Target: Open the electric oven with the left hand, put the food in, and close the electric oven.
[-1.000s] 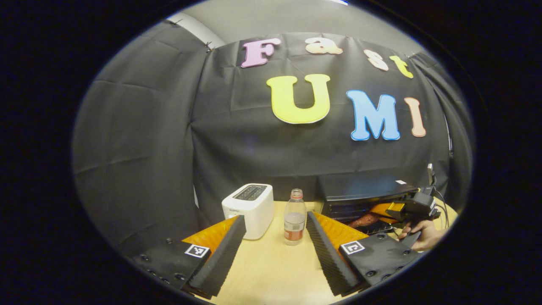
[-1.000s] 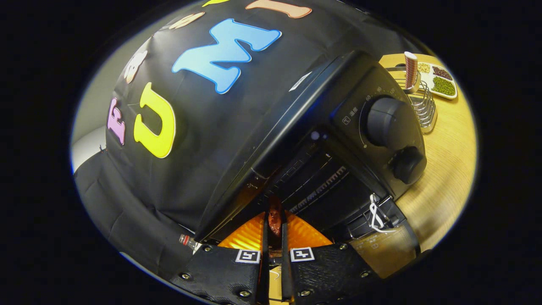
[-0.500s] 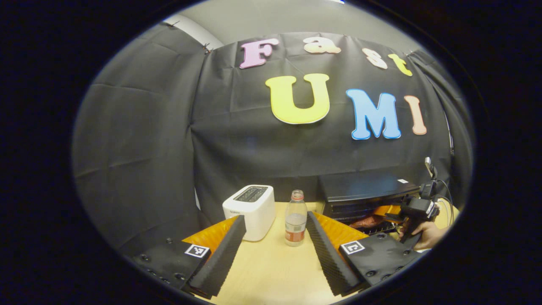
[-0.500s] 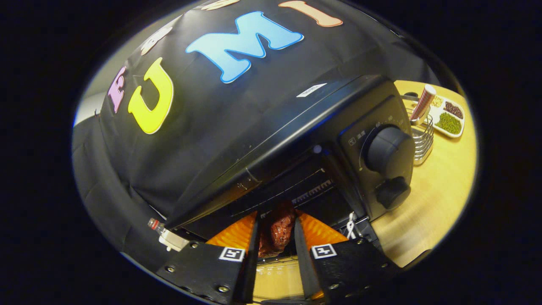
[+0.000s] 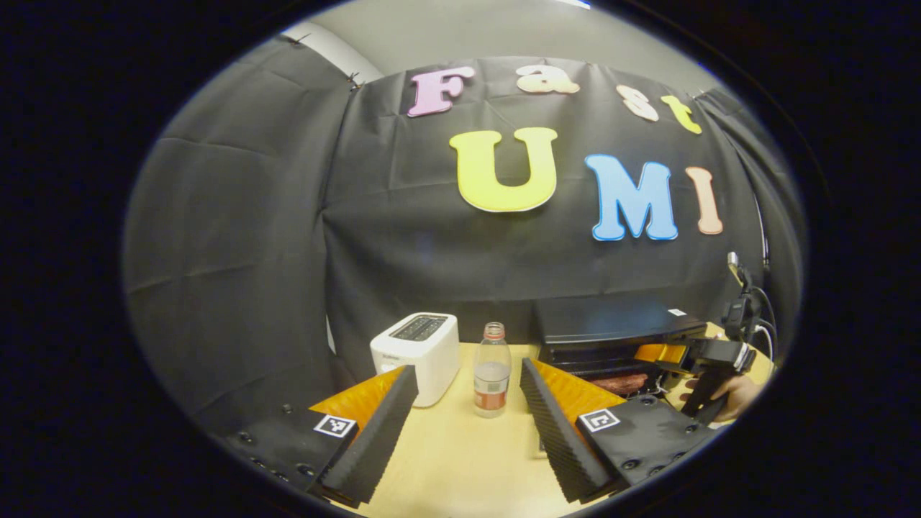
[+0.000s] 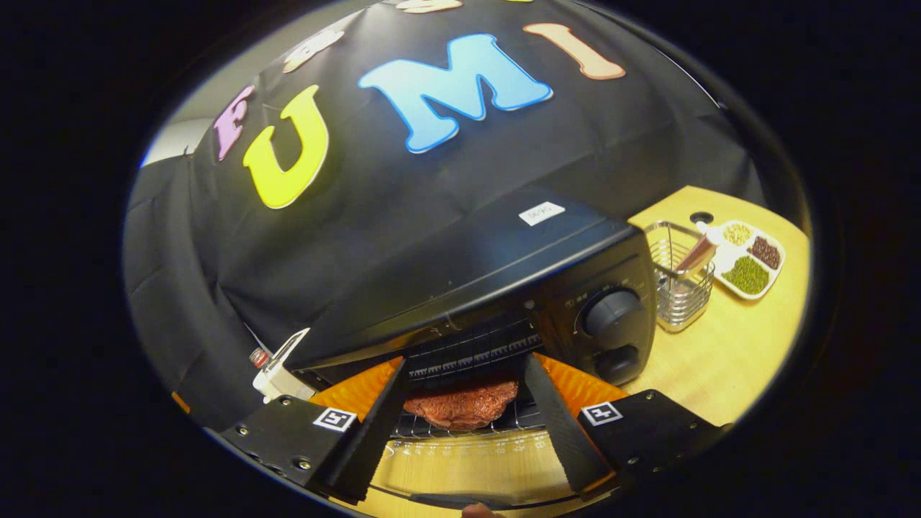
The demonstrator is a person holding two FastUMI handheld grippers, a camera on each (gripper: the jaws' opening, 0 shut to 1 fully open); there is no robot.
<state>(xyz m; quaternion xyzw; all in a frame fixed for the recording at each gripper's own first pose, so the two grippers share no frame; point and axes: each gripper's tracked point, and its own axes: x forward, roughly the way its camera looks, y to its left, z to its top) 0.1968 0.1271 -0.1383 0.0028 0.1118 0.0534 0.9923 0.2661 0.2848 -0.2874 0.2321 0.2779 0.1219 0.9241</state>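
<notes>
The black electric oven stands with its door folded down flat. A brown piece of meat lies on the wire rack inside. My right gripper is open in front of the opening, its fingers wide to either side of the meat and not touching it. In the left gripper view the oven is at the right, with the meat inside and a hand holding the right gripper before it. My left gripper hangs open over the table, holding nothing.
A white toaster and a plastic bottle stand on the wooden table left of the oven. Right of the oven are a wire basket and a white tray of beans. Two knobs sit on the oven's front.
My right gripper opened, let go of the meat on the rack, and drew back from the oven. The left gripper barely moved.
</notes>
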